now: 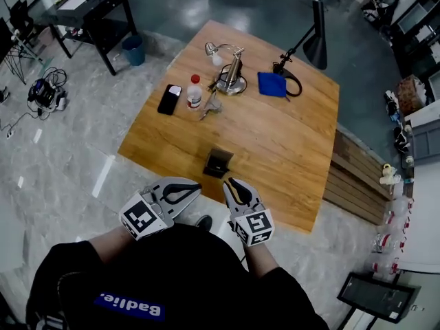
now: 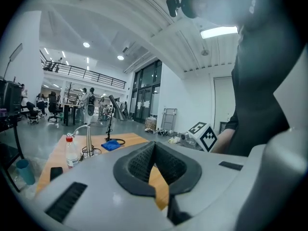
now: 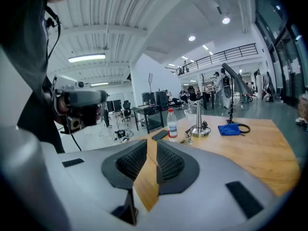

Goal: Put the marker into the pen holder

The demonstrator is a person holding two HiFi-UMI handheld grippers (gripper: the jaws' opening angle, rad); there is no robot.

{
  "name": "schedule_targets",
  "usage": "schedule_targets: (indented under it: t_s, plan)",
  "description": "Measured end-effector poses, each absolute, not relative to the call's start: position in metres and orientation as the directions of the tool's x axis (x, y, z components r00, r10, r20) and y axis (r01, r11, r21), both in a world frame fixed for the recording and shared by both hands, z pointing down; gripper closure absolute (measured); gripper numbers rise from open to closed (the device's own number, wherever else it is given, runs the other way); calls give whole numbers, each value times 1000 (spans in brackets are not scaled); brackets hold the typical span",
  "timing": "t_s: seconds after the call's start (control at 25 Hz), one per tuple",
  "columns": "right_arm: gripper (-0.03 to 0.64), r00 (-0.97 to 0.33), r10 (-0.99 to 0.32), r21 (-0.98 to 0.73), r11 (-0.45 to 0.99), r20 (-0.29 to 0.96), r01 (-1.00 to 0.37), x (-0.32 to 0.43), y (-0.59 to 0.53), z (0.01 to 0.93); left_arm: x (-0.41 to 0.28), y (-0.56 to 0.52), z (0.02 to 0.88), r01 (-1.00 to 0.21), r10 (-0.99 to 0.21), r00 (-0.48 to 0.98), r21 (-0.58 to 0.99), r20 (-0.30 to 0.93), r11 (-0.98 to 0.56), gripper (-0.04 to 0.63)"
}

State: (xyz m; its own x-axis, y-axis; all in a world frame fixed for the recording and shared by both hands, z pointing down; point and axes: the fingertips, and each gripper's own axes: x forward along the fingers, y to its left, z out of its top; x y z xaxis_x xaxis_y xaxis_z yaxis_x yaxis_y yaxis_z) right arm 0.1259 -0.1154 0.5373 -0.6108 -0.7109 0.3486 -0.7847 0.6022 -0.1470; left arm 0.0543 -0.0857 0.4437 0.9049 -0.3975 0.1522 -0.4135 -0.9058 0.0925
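Note:
A black square pen holder (image 1: pixel 218 162) stands near the front edge of the wooden table (image 1: pixel 289 150). A small silvery item (image 1: pixel 210 107) lies beside the bottle; it is too small to tell whether this is the marker. My left gripper (image 1: pixel 198 185) (image 2: pixel 154 146) and my right gripper (image 1: pixel 229 182) (image 3: pixel 151 143) hover close to my body, just short of the table's front edge and the holder. Both are shut with nothing between the jaws. The gripper views do not show the holder.
At the table's far side stand a water bottle (image 1: pixel 194 92), a black phone (image 1: pixel 169 99), a silver gooseneck lamp (image 1: pixel 232 74), a blue cloth (image 1: pixel 272 84) and a black desk lamp (image 1: pixel 313 40). A dark side table (image 1: pixel 96 12) stands on the floor at far left.

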Motion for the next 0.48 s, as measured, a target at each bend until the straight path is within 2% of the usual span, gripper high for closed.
schedule_targets:
  t_s: [0.32,0.48]
  plan:
    - [557,-682,-707,-183,657,188,-731,114,-82,455,77,-74,432,-354,-342,931,79,128,-932,586]
    - [600,-701,-702,-132,688,125,-713,107,-73,438,85,-70,434,-326,-314,940,81,130,-942,586]
